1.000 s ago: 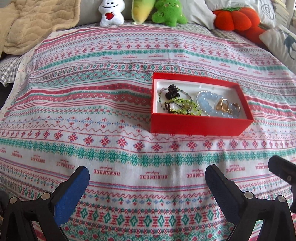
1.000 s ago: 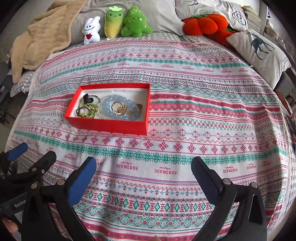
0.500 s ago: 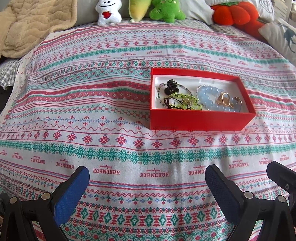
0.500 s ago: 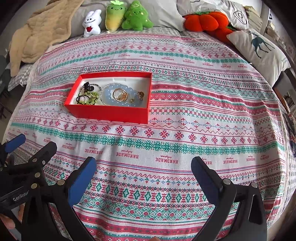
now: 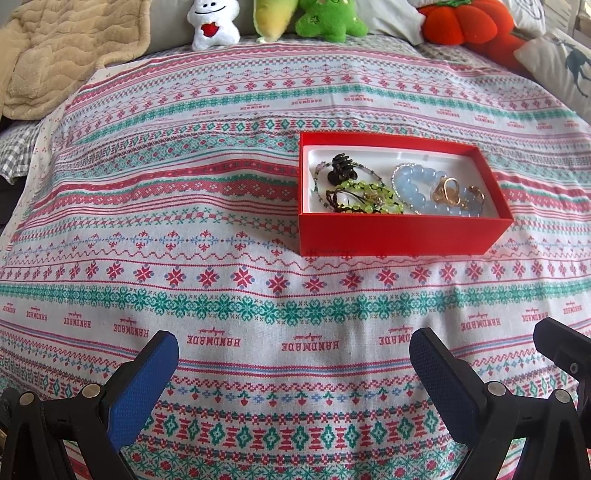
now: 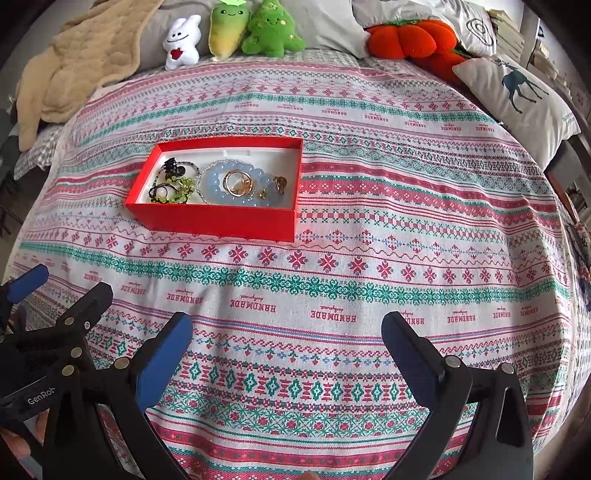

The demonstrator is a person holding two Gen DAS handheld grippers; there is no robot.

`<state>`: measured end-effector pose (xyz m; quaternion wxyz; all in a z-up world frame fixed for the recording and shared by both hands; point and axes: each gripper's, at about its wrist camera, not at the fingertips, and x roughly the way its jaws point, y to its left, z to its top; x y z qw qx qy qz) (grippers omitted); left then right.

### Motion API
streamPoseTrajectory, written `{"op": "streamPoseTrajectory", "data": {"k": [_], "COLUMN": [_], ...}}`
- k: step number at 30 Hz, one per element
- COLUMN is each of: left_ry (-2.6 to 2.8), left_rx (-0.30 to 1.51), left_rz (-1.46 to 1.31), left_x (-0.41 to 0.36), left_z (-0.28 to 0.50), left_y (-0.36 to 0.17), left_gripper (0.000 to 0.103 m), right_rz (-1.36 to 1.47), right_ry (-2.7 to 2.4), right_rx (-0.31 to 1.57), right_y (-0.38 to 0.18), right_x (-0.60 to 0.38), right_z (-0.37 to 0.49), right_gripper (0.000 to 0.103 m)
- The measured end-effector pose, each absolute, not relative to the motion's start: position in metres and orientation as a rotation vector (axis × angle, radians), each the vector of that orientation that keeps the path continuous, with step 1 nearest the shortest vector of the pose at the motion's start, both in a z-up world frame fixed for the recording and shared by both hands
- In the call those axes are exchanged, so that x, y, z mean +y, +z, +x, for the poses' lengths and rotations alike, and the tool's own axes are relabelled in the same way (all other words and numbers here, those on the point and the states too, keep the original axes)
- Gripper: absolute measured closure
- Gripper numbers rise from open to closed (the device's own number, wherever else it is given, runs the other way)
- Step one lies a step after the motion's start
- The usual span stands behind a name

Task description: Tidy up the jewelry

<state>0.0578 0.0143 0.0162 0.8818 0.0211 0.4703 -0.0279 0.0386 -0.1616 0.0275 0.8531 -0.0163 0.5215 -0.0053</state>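
A red box (image 5: 399,232) with a white lining sits on the patterned bedspread; it also shows in the right wrist view (image 6: 221,221). Inside lie a black hair claw (image 5: 341,169), a green bead bracelet (image 5: 369,199), a pale blue bead bracelet (image 5: 417,181) and gold rings (image 5: 448,192). In the right wrist view the blue bracelet (image 6: 218,181) and the gold rings (image 6: 238,182) lie mid-box. My left gripper (image 5: 293,354) is open and empty, well short of the box. My right gripper (image 6: 286,339) is open and empty, nearer than the box and to its right.
Plush toys line the bed's far edge: a white one (image 6: 183,42), green ones (image 6: 271,31) and an orange pumpkin (image 6: 410,37). A beige blanket (image 6: 74,70) lies far left. A deer-print pillow (image 6: 517,92) sits far right. The left gripper's body (image 6: 48,325) shows at lower left.
Both cameras have pulled back and shifted slightly, so the red box sits a little higher in each view. Both grippers stay open and empty. The jewelry has not moved.
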Motion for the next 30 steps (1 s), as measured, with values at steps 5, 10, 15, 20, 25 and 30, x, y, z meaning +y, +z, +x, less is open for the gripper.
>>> {"op": "streamPoseTrajectory", "data": {"k": [5,10,15,20,25,30], "left_ry": [-0.060,-0.061,-0.063,-0.063,-0.068,-0.066], "left_rx": [0.979,0.979,0.981,0.981,0.980,0.975], "left_rz": [0.049,0.053,0.056,0.059,0.070,0.072], "left_x": [0.0148,0.0141,0.0145,0.0148,0.0138,0.0135], "left_z": [0.0580,0.0581,0.0577,0.0580,0.0574,0.0572], "left_y": [0.0154,0.0150,0.0146,0.0144,0.0148,0.0168], "left_gripper": [0.001,0.001,0.001,0.000,0.000,0.000], "right_rz": [-0.034,-0.034,-0.032,-0.030,-0.021,-0.019], "right_ry": [-0.013,-0.013,-0.015,-0.017,-0.017,-0.020], "right_rx": [1.098,1.101,1.100,1.102,1.099,1.098], "right_y": [0.0274,0.0272,0.0272,0.0264,0.0274,0.0279], "right_x": [-0.1617,-0.1618,-0.1618,-0.1622,-0.1628,-0.1635], "right_z": [0.0388,0.0391,0.0392,0.0391,0.0388,0.0389], "right_gripper": [0.000,0.000,0.000,0.000,0.000,0.000]}}
